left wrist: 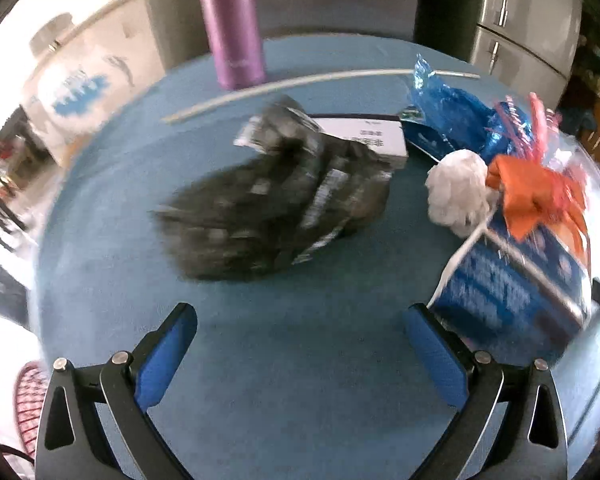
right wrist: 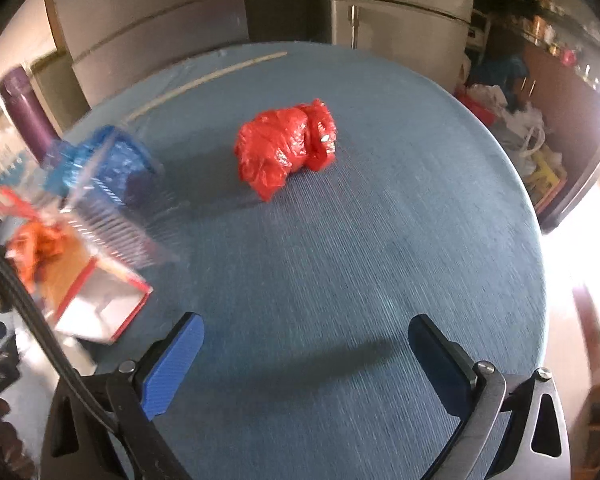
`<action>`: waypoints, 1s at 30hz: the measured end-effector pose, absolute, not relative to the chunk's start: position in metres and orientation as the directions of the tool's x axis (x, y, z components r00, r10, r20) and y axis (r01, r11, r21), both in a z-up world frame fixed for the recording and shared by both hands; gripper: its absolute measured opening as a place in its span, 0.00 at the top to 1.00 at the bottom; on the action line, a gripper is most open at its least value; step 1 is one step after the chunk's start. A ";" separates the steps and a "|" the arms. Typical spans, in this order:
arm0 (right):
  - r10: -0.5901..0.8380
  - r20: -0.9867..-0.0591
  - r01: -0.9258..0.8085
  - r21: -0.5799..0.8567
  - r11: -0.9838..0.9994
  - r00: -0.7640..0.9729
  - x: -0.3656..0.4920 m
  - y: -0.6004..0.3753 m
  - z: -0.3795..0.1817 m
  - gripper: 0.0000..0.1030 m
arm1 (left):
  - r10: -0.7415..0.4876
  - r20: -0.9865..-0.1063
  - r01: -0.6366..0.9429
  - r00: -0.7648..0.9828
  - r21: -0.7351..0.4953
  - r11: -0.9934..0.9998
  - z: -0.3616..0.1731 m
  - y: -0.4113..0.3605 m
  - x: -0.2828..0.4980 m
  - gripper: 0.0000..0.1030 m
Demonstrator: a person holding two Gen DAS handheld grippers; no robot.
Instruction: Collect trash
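Observation:
A crumpled dark wrapper (left wrist: pixel 284 204) lies on the blue tablecloth (left wrist: pixel 280 360), ahead of my open left gripper (left wrist: pixel 300 320), whose fingers hold nothing. To its right stands a clear bin (left wrist: pixel 520 272) with a white tissue ball (left wrist: pixel 458 192), orange scrap (left wrist: pixel 536 196) and blue foil (left wrist: pixel 448 116) heaped in it. In the right wrist view a crumpled red plastic bag (right wrist: pixel 288 148) lies mid-table, well beyond my open, empty right gripper (right wrist: pixel 306 328). The same bin (right wrist: pixel 88 208) is blurred at the left.
A purple bottle (left wrist: pixel 232 24) stands at the table's far edge, behind a long thin white stick (left wrist: pixel 300 82). A white card box (left wrist: pixel 364 132) lies behind the dark wrapper. A fridge (right wrist: pixel 396 12) and cluttered shelves lie beyond the round table's rim (right wrist: pixel 540 264).

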State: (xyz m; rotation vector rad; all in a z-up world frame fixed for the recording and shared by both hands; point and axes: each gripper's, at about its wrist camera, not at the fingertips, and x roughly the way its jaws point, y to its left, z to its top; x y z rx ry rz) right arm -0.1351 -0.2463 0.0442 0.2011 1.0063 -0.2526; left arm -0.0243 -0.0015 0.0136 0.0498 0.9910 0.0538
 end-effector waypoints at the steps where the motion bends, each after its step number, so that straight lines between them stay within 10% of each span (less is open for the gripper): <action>1: -0.120 -0.839 0.299 0.053 0.953 0.531 -0.146 -0.247 0.051 0.00 | 0.083 -0.818 -0.026 0.570 0.083 0.996 0.021 -0.002 -0.035 0.00; 15: -0.053 -0.579 0.120 0.078 0.990 0.814 -0.238 -0.200 0.198 0.00 | 0.188 -0.445 -0.116 0.875 0.184 0.976 0.191 -0.005 -0.176 0.00; 30: -0.036 -0.533 0.073 0.049 0.996 0.845 -0.303 -0.161 0.249 0.00 | 0.196 -0.397 -0.120 0.897 0.210 0.970 0.226 -0.012 -0.242 0.00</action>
